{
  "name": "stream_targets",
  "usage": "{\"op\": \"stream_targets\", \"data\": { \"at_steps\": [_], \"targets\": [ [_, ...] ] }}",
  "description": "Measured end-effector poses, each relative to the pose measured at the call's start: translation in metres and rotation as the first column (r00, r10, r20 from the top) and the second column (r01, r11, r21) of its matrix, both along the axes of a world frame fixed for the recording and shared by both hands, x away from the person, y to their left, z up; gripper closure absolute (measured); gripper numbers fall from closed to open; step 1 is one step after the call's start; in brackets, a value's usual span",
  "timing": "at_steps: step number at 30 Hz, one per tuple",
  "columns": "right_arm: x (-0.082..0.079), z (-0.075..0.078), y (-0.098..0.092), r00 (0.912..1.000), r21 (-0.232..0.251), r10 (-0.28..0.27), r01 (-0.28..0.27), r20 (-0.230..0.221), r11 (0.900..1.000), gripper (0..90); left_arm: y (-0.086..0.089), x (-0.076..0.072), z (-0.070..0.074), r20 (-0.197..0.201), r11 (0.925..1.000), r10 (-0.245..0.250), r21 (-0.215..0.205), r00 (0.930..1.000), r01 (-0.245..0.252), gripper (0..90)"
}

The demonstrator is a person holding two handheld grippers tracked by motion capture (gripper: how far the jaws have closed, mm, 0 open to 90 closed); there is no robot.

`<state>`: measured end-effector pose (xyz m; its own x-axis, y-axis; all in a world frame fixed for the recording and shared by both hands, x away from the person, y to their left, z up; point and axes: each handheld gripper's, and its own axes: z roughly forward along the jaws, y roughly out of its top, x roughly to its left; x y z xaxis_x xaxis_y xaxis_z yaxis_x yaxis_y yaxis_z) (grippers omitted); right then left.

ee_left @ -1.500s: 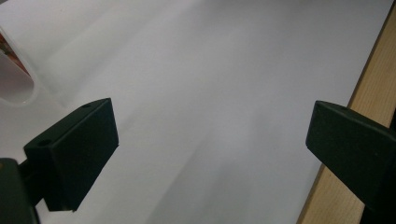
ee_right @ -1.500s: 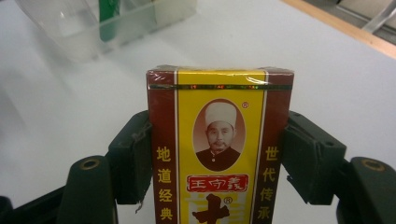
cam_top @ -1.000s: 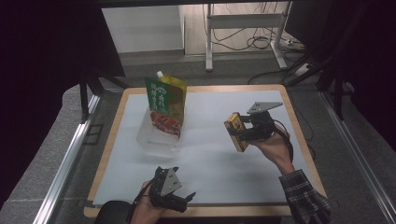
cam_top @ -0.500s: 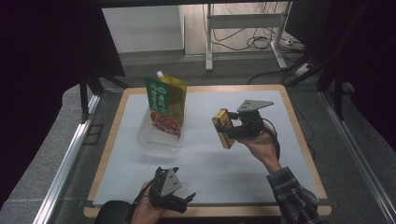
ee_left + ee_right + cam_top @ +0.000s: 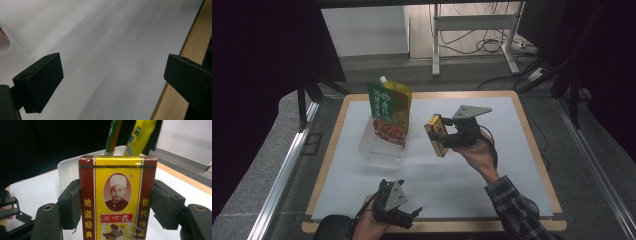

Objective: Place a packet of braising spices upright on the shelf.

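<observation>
My right gripper [image 5: 443,137] is shut on a yellow and dark red box [image 5: 436,135] and holds it above the middle of the white mat, just right of a clear plastic tub [image 5: 379,150]. In the right gripper view both pads press the sides of the box [image 5: 117,200], with the tub [image 5: 66,168] behind it. A green and yellow spouted pouch [image 5: 388,112] stands upright in the tub. My left gripper [image 5: 412,217] rests low at the mat's near edge, open with nothing between its jaws; its own view looks over bare mat [image 5: 110,50].
A wooden-rimmed board [image 5: 532,135] carries the white mat [image 5: 492,195]. Metal rails run along both sides of the table. A desk frame and cables stand on the floor beyond the far edge.
My right gripper has carried the box leftward across the mat, closer to the tub and pouch. My left gripper has stayed in place.
</observation>
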<state>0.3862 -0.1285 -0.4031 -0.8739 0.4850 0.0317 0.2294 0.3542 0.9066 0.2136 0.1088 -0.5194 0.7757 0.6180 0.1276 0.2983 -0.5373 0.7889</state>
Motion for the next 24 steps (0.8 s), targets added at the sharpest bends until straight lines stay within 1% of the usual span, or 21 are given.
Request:
{"op": "stream_targets", "data": {
  "at_steps": [1,8,9,12,13,21,24],
  "targets": [
    [0.000,0.000,0.000,1.0000,0.000,0.000,0.000,0.000,1.000,32.0,0.000,0.000,0.000,-0.001,1.0000,-0.001,0.000,1.0000,0.001,2.2],
    [0.001,0.000,0.022,0.9991,0.012,0.034,-0.034,0.024,0.999,32.1,0.000,0.000,0.000,-0.005,1.0000,-0.005,-0.004,1.0000,0.005,2.1],
    [0.001,0.000,0.022,0.9991,0.012,0.034,-0.034,0.024,0.999,32.1,0.000,0.000,0.000,-0.006,1.0000,-0.005,-0.007,1.0000,0.005,2.1],
    [0.002,-0.001,0.033,0.9984,0.023,0.050,-0.051,0.025,0.998,32.0,0.000,0.000,0.001,-0.009,0.9998,-0.007,-0.016,0.9999,0.007,2.0],
    [0.002,-0.001,0.033,0.9984,0.023,0.050,-0.051,0.025,0.998,32.0,0.000,0.000,0.001,-0.009,0.9998,-0.007,-0.016,0.9999,0.007,2.0],
    [0.005,-0.005,0.057,0.9959,0.028,0.087,-0.087,0.027,0.996,32.1,0.000,0.000,0.001,-0.012,0.9997,-0.012,-0.023,0.9998,0.012,1.9],
    [0.006,-0.006,0.064,0.9944,0.028,0.098,-0.099,0.040,0.995,32.0,-0.001,0.000,0.001,-0.012,0.9996,-0.015,-0.023,0.9998,0.015,1.9]
  ]
}}
